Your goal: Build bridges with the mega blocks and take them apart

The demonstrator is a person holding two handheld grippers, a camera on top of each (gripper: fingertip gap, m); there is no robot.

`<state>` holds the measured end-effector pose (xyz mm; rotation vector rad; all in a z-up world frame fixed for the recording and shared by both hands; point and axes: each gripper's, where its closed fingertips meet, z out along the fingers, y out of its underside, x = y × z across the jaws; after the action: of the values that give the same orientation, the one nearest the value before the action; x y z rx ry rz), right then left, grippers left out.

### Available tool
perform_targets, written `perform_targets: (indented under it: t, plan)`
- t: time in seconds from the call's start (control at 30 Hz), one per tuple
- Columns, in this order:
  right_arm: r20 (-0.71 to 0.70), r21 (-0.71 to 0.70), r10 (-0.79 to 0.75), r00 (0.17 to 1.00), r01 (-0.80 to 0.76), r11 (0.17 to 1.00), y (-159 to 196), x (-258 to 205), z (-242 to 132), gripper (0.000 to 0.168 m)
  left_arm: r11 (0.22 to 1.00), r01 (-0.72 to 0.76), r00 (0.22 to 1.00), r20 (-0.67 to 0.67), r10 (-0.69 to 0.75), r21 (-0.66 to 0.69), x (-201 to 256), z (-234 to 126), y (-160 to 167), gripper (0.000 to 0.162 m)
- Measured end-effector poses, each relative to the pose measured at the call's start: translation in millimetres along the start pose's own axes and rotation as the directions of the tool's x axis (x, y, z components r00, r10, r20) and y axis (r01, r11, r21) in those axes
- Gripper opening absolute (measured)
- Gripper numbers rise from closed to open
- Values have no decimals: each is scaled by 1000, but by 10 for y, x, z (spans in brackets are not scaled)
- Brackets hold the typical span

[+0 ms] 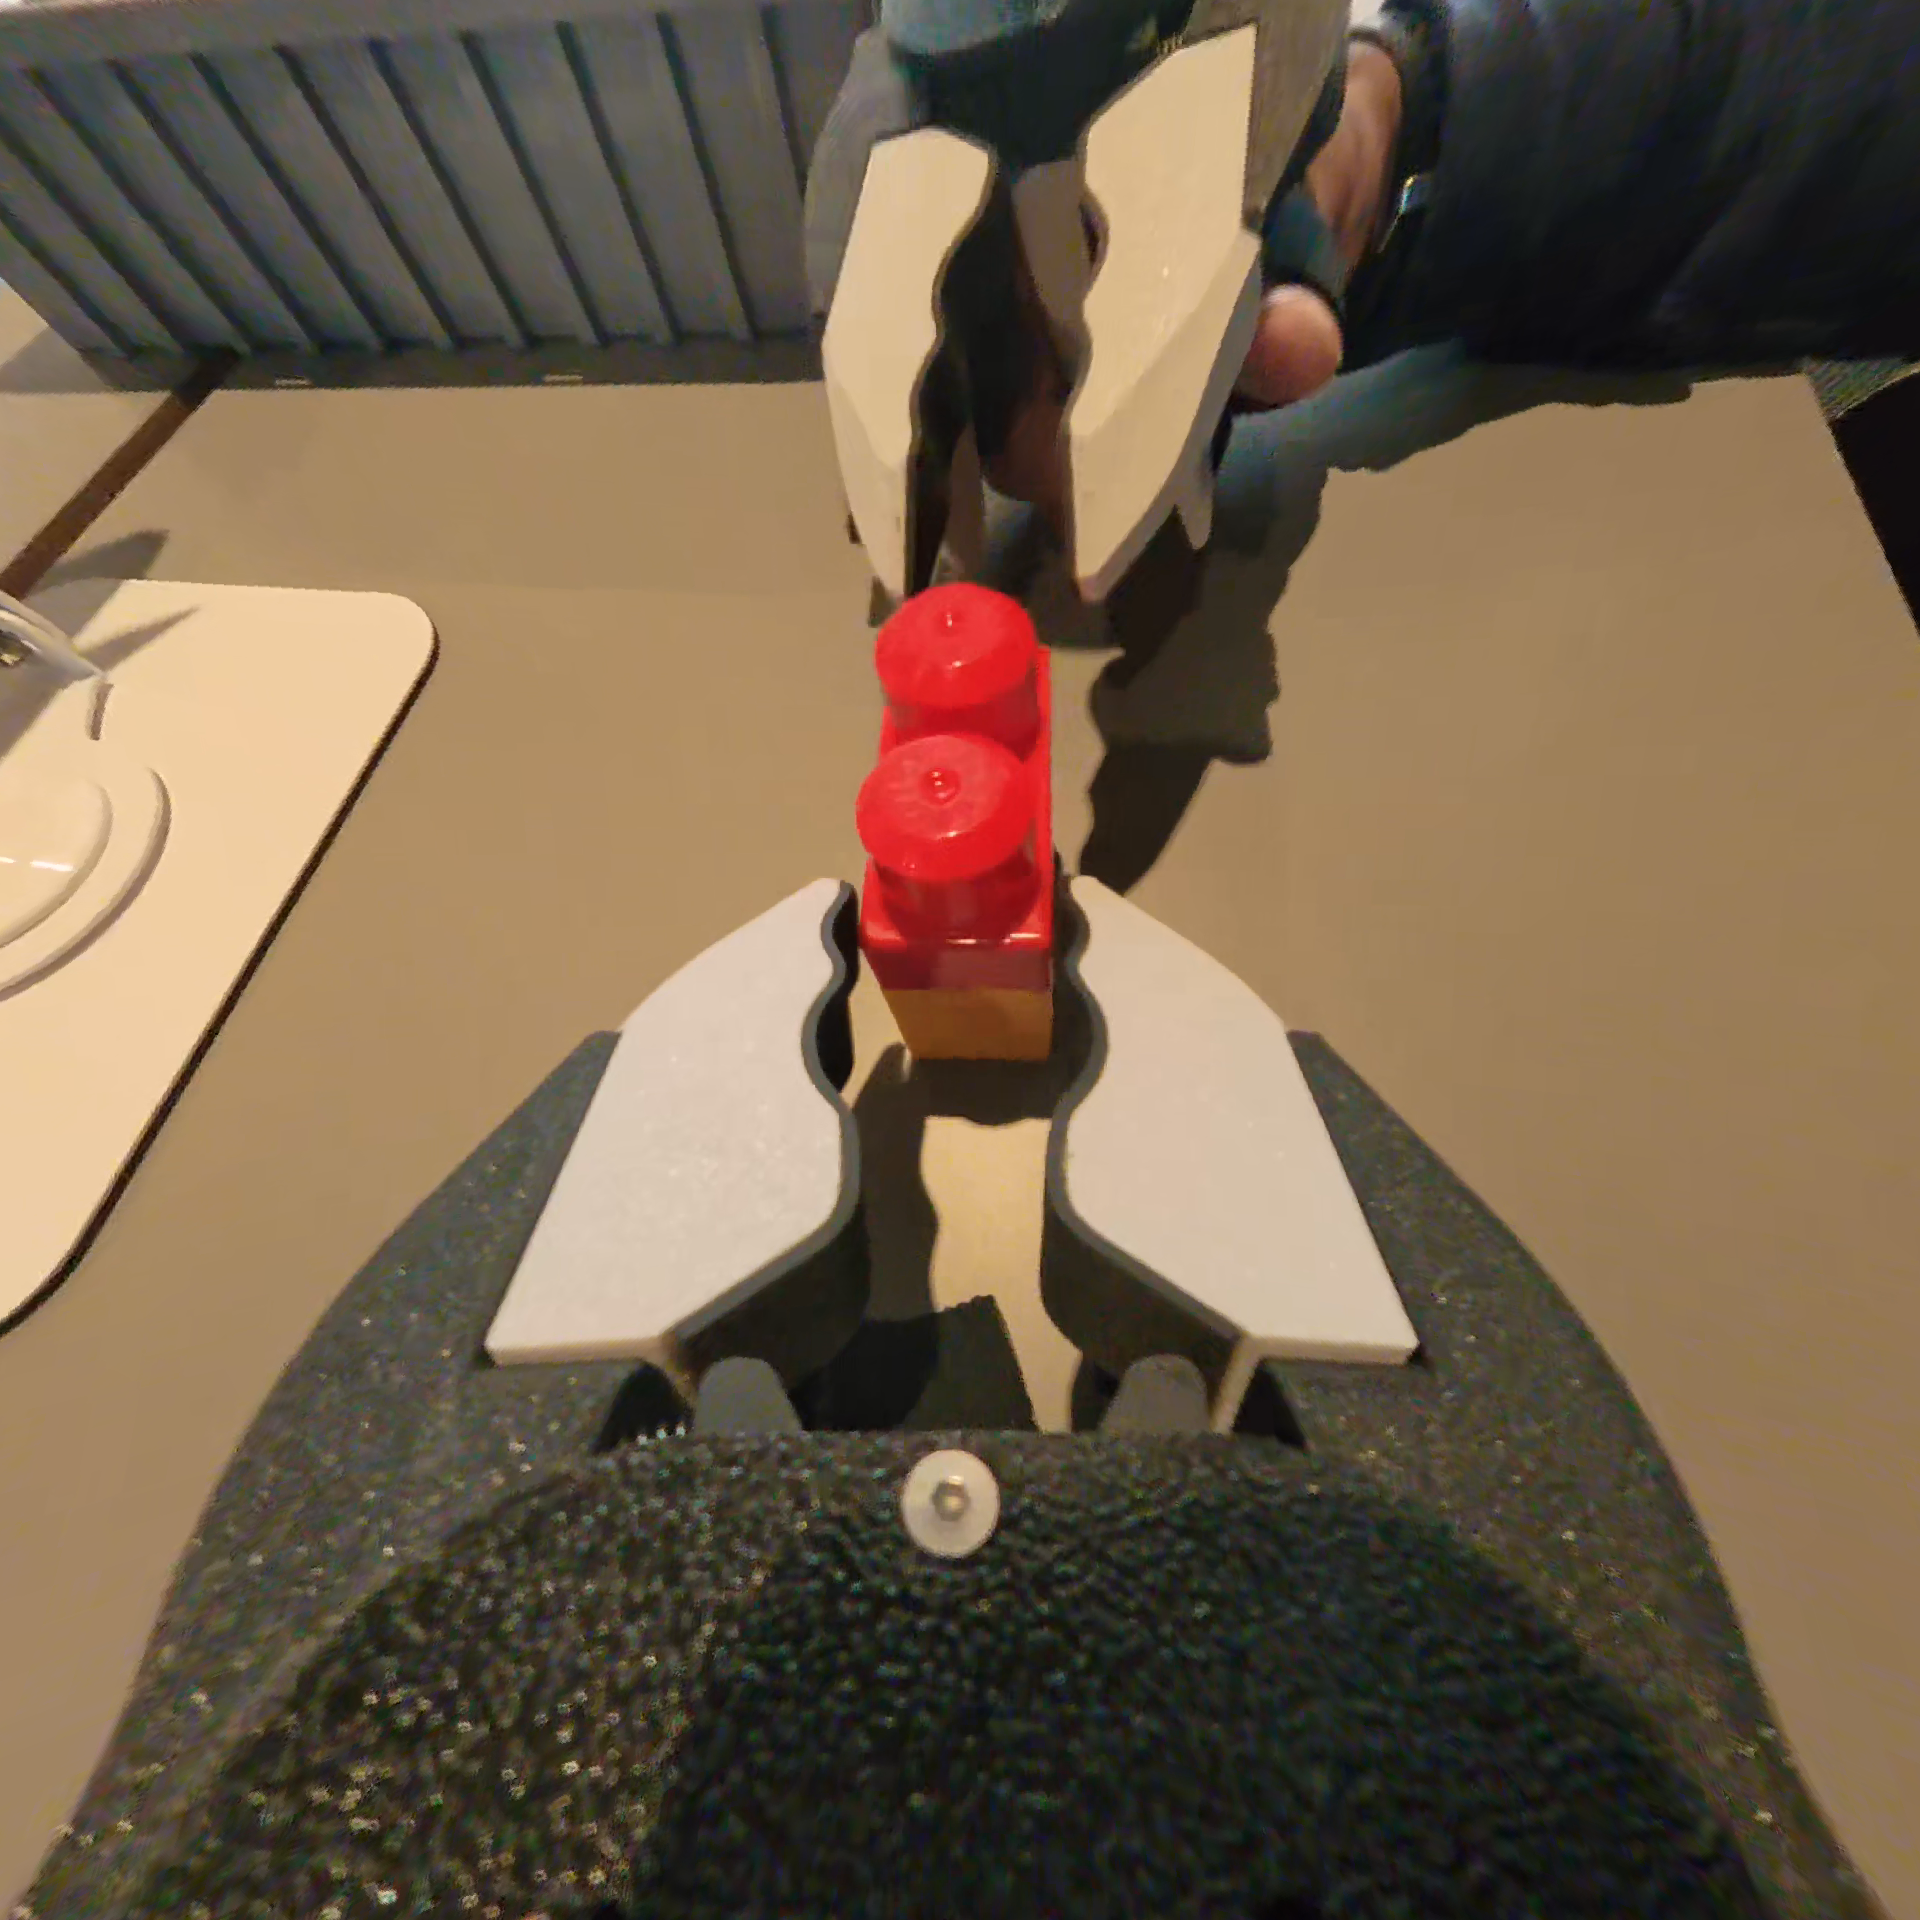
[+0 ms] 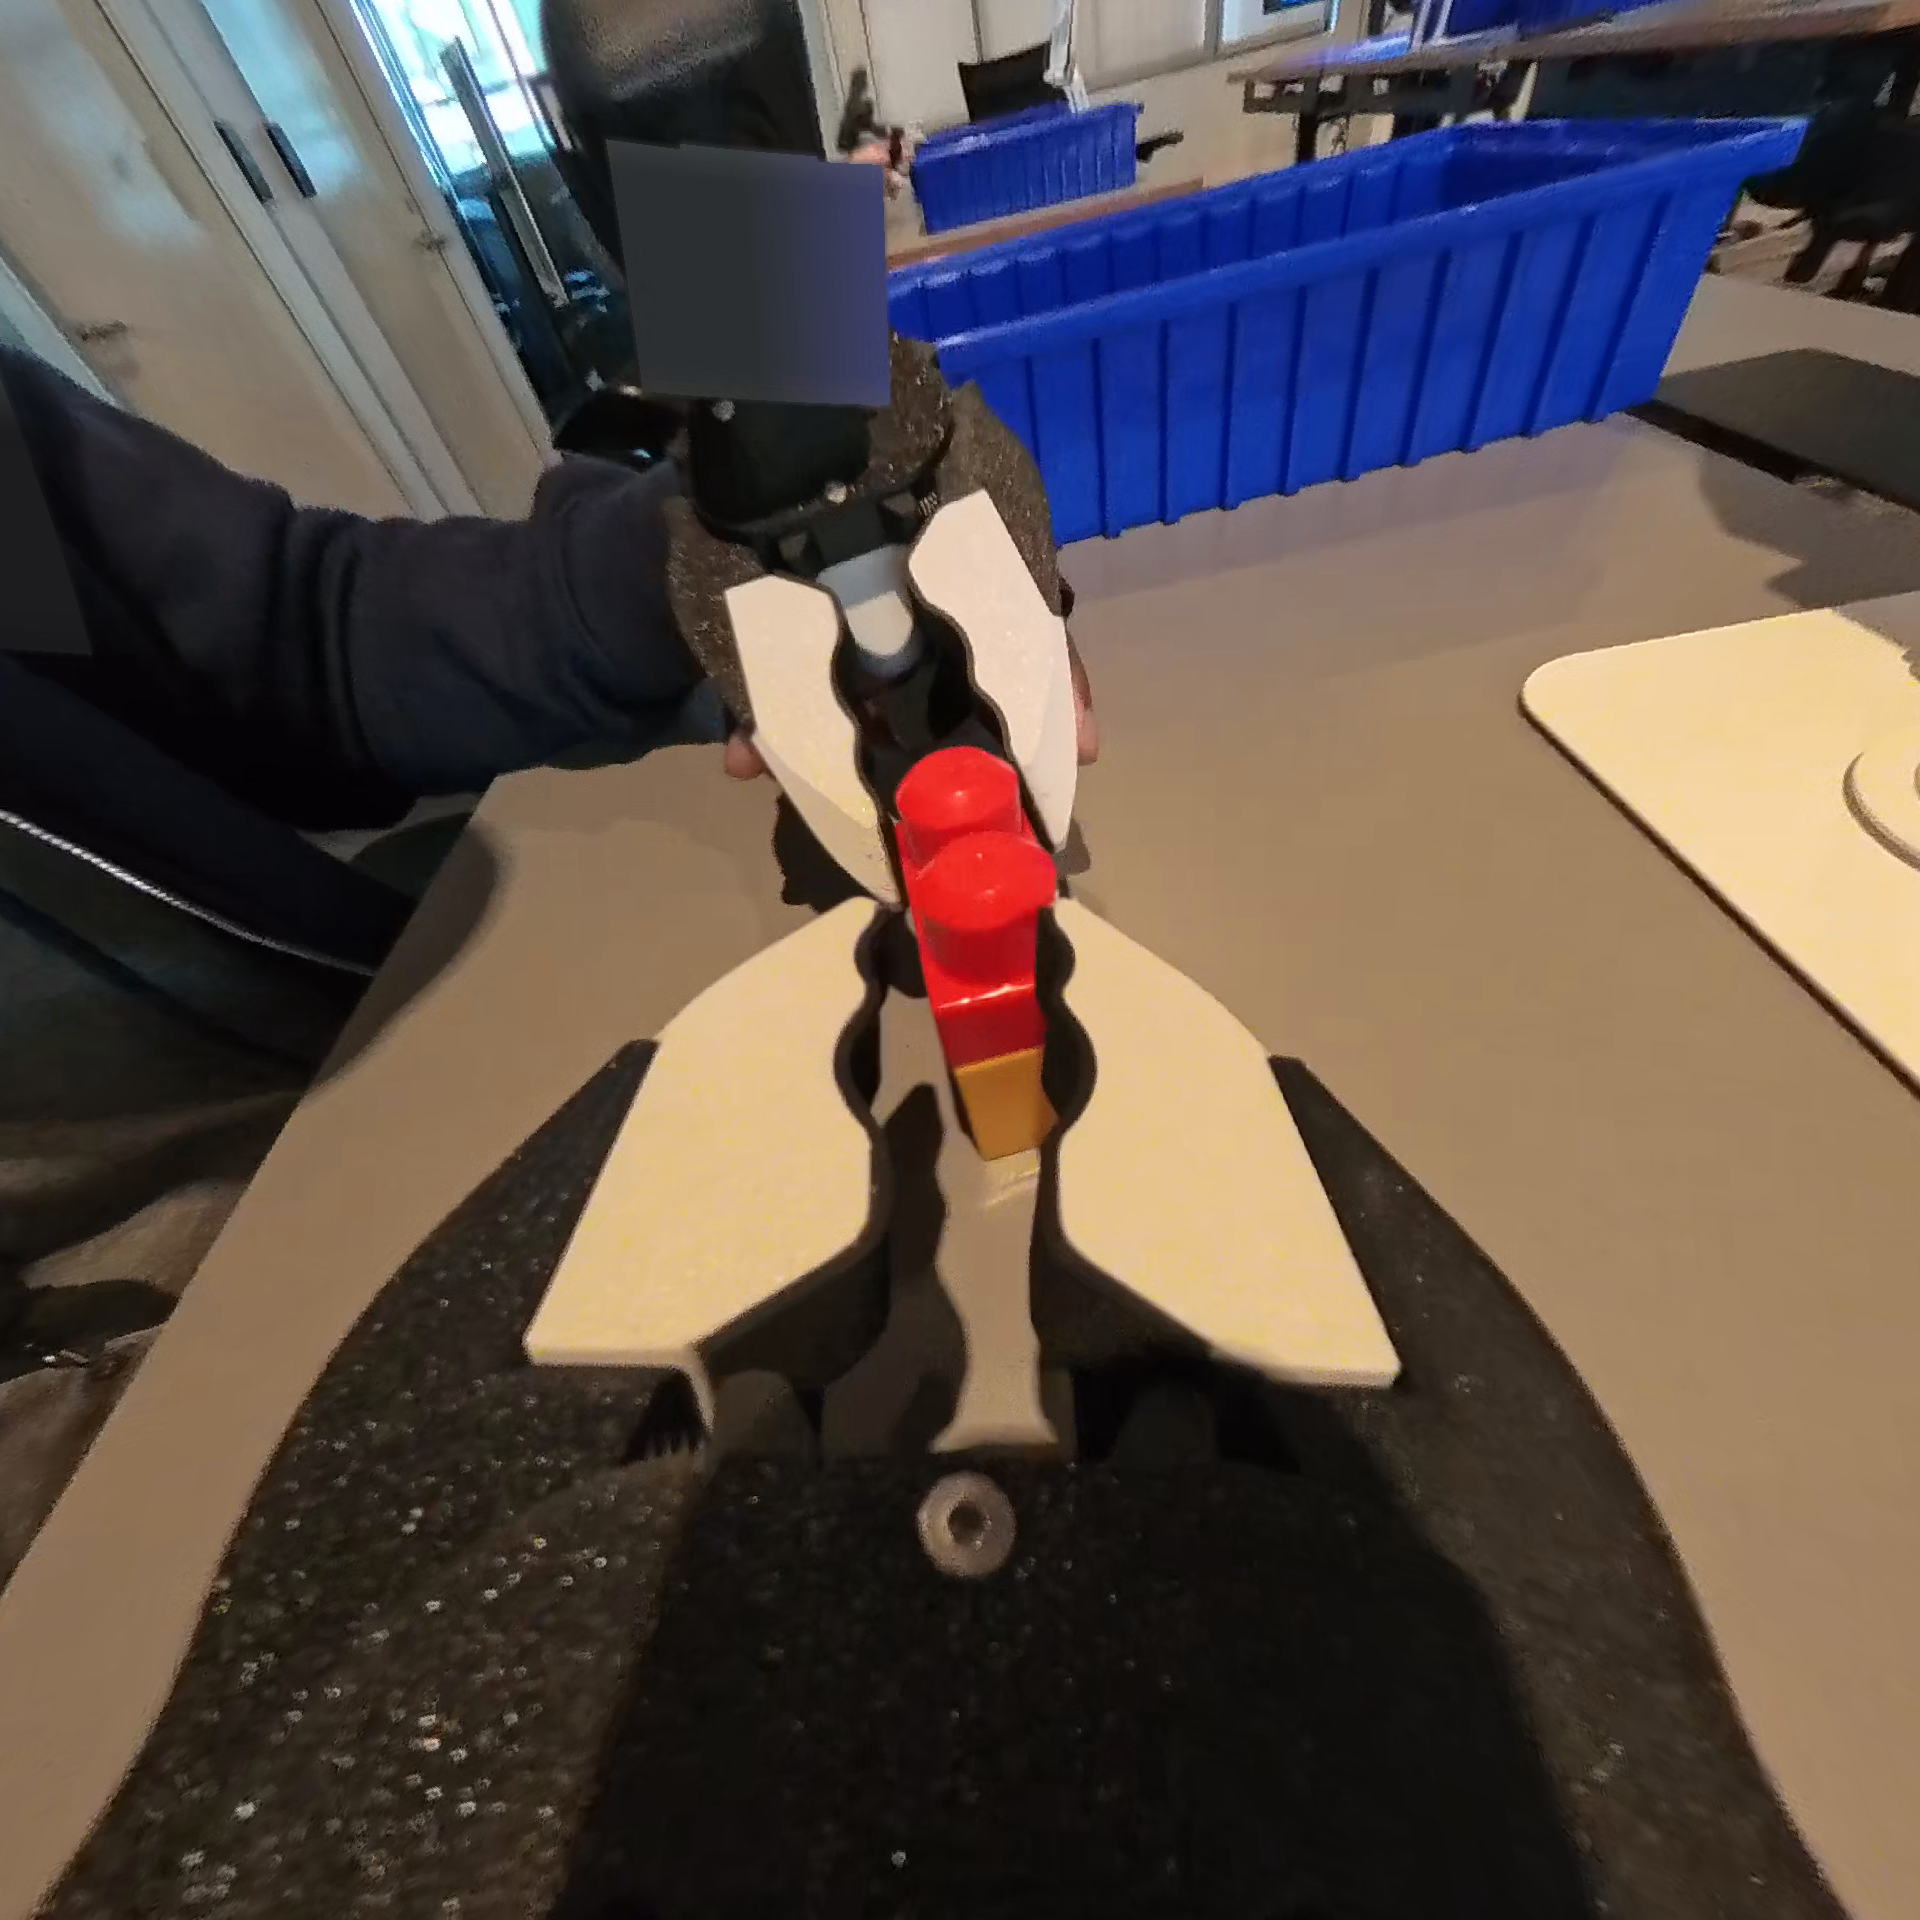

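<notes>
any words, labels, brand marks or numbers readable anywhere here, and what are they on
None can be read in either view.
Red block: plain studs, only a small moulding dot on each, no mark legible.
Yellow block: bare face.
Blue bin: plain ribbed wall.
Cream mat: only raised rings, no text.
Left gripper and right gripper: no lettering visible.

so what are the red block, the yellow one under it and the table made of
Red block: likely moulded plastic, glossy, since its round studs catch highlights and show a centre moulding mark. Yellow block: probably the same plastic, smooth but duller, mostly shaded. Table: flat matte grey-brown top, perhaps laminate; the look leaves it open.
</notes>
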<state>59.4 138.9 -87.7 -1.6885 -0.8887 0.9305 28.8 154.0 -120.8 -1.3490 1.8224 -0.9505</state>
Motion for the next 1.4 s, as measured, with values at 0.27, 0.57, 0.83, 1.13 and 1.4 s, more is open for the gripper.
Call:
perform_targets:
  t: [0.27,0.57,0.83,1.13,1.4]
  plan:
    - [-10,-94,-57,998,55,994,115,-38,81,35,997,-20,999,-32,22,68,1,-146,-32,35]
    - [-67,-131,-23,997,14,991,159,76,113,51,994,-81,997,-17,80,-70,-19,-117,222,36]
    - [-86,-249,-69,994,45,967,306,81,206,37,988,-107,994,-13,107,-111,11,7,278,35]
    - [-103,-258,-54,993,26,966,316,96,202,37,992,-49,999,-18,47,-118,-4,23,274,34]
    - [-99,-261,-45,994,18,965,320,96,206,37,992,-48,999,-12,47,-119,-5,31,273,34]
